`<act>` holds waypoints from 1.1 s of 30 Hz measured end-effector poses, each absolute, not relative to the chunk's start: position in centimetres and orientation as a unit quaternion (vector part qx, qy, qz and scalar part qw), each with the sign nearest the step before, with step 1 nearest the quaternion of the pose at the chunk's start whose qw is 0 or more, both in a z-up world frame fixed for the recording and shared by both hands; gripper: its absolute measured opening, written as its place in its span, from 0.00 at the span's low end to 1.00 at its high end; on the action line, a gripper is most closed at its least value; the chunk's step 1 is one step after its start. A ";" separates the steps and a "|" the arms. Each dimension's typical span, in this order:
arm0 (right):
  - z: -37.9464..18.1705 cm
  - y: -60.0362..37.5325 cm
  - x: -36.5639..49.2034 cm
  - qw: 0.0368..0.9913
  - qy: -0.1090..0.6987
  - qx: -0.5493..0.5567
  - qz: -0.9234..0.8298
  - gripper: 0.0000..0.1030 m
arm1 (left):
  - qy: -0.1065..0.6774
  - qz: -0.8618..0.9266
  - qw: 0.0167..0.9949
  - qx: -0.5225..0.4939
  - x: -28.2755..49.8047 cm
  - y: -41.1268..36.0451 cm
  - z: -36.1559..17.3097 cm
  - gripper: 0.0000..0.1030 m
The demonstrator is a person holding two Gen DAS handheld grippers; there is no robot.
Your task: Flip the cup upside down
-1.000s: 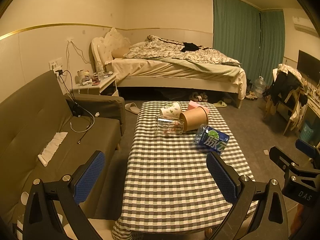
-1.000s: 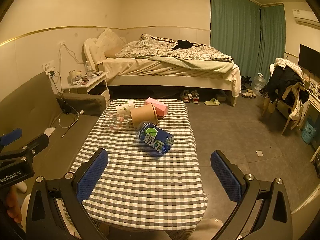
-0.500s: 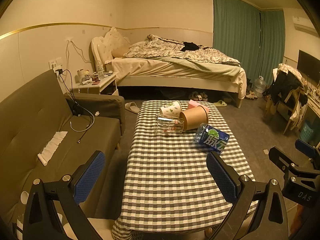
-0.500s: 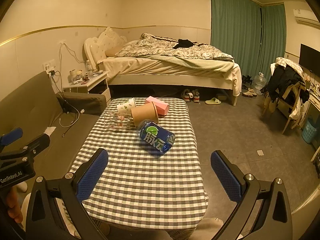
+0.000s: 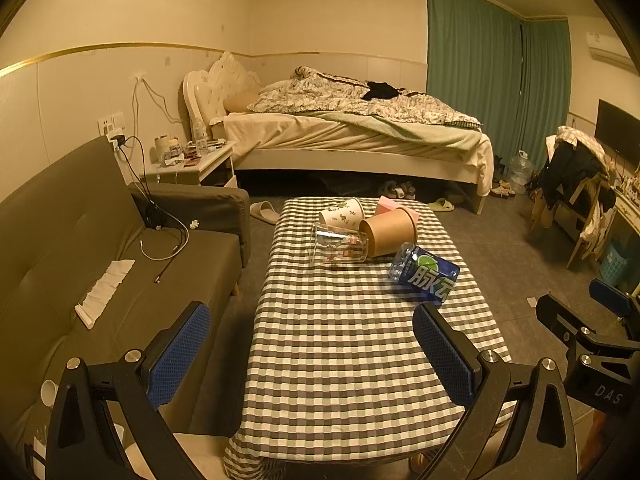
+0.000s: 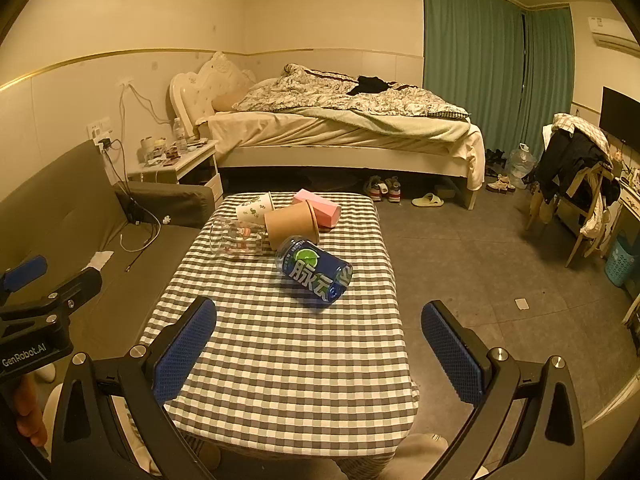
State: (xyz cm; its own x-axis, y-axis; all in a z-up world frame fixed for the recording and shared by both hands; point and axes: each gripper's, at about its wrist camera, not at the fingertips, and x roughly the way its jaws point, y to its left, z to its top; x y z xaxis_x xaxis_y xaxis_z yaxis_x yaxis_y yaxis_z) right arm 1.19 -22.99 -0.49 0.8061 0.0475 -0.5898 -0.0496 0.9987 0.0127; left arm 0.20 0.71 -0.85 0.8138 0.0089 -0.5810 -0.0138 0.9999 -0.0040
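Here, your left gripper (image 5: 312,350) and right gripper (image 6: 318,344) both hang wide apart and hold nothing above the near end of the grey-and-white checked table (image 5: 340,364). Farther off, the brown paper cup (image 5: 388,232) lies on its side between a clear glass tumbler (image 5: 338,243) and a blue plastic bottle (image 5: 424,274).

We count 1 low table w/ grey-and-white checked cloth (image 5: 360,360), carrying 5 items. Cups: 3, all lying on their sides – 1 clear glass cup w/ red print (image 5: 339,243), 1 brown paper cup (image 5: 390,231), 1 white paper cup w/ green pattern (image 5: 343,213). Also 1 blue plastic bottle w/ white lettering (image 5: 425,273) on its side & 1 pink rectangular box (image 6: 318,208). Grippers: 2, each w/ 2 blue-padded fingers – left gripper (image 5: 312,354), right gripper (image 6: 320,350). Around: 1 bed (image 5: 352,136), 1 grey sofa (image 5: 120,280), 1 white nightstand (image 5: 192,168)
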 end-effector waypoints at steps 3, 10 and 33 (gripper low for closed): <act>-0.2 -23.1 1.3 0.950 0.312 -0.002 0.027 1.00 | 0.305 0.006 0.952 -0.003 0.2 0.7 -0.8 1.00; -0.1 -23.0 1.3 0.949 0.314 -0.002 0.027 1.00 | 0.305 0.007 0.952 -0.003 0.2 0.7 -1.0 1.00; 0.5 -21.5 4.7 0.939 0.341 -0.024 0.029 1.00 | 0.326 0.019 0.945 -0.009 3.9 2.5 -2.5 1.00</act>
State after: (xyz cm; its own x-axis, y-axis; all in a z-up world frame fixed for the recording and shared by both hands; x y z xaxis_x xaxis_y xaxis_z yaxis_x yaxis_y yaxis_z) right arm 4.66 -21.46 0.51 0.7656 0.0378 -0.6422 -0.0706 0.9972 -0.0254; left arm 3.91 2.49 -2.48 0.7871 0.0304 -0.6161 -0.0419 0.9991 -0.0043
